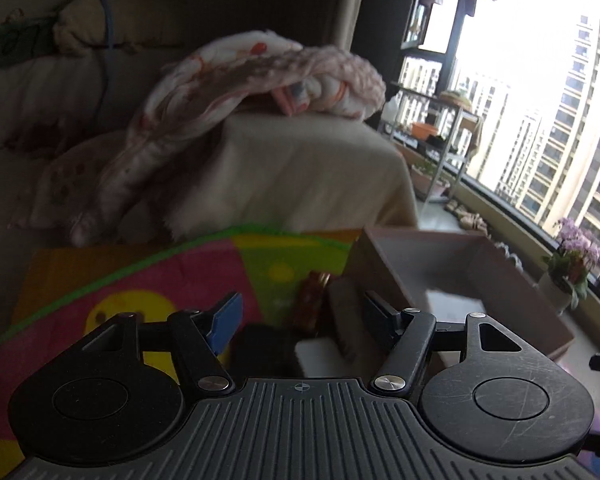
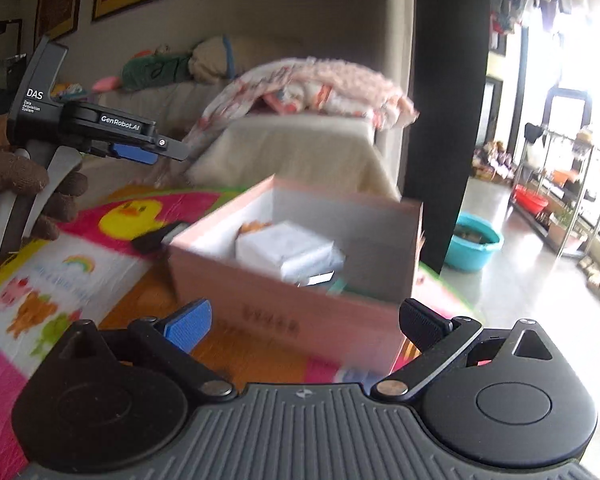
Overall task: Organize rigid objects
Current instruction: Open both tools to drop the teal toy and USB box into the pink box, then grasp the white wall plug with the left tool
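Observation:
An open pink cardboard box [image 2: 284,312] stands on a colourful play mat [image 2: 60,280]. Inside it lie a white packet [image 2: 288,252] and other small items. My right gripper [image 2: 304,320] is open and empty, just in front of the box's near wall. My left gripper [image 1: 304,316] is open and empty above the mat, left of the box [image 1: 480,276]. It also shows in the right wrist view [image 2: 140,152], held by a gloved hand. A black and white object [image 2: 160,236] lies on the mat by the box's left corner. A dark reddish item [image 1: 312,300] lies blurred beyond the left fingers.
A sofa with a cream cover [image 2: 300,148] and a crumpled blanket [image 2: 312,88] stands behind the mat. A teal basin [image 2: 476,244] sits on the floor to the right. Shelves and plants [image 1: 576,256] line the window.

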Demonstrator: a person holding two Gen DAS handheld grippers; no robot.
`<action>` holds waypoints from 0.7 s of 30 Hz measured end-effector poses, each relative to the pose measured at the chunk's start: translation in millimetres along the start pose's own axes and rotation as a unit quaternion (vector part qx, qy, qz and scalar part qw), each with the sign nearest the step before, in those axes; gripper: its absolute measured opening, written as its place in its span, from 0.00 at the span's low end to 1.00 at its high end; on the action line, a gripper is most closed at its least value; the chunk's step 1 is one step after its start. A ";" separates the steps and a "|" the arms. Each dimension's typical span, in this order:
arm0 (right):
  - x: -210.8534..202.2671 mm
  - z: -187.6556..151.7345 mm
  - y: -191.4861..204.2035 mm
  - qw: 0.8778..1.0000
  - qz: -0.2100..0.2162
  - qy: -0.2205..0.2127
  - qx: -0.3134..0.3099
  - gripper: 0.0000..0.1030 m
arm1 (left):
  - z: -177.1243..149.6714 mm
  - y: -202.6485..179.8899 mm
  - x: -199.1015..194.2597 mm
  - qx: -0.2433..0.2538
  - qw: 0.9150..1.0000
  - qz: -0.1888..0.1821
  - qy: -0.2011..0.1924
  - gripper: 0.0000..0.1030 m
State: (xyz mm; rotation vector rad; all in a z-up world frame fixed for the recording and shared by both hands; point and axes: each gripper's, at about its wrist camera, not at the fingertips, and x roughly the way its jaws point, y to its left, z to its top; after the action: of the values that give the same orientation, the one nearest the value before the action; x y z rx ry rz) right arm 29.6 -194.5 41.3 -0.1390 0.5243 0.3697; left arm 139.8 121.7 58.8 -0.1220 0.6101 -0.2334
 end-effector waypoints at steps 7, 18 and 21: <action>11.0 -34.8 23.6 0.997 0.025 0.055 0.041 0.97 | -30.2 6.4 3.8 -0.027 0.999 0.003 0.022 0.69; 20.7 -37.1 22.2 0.996 0.012 0.074 0.056 0.97 | -27.8 -7.9 23.8 -0.054 0.998 0.021 0.008 0.47; 21.7 -37.0 21.6 0.995 0.013 0.075 0.057 0.97 | -24.3 -2.6 26.4 -0.070 0.997 0.015 0.010 0.43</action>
State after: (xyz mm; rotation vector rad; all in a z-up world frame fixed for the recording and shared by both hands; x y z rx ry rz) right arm 21.6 -176.1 -2.4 -0.0500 0.6953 0.3559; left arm 146.2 111.5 24.9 -0.2459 0.6470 -0.1634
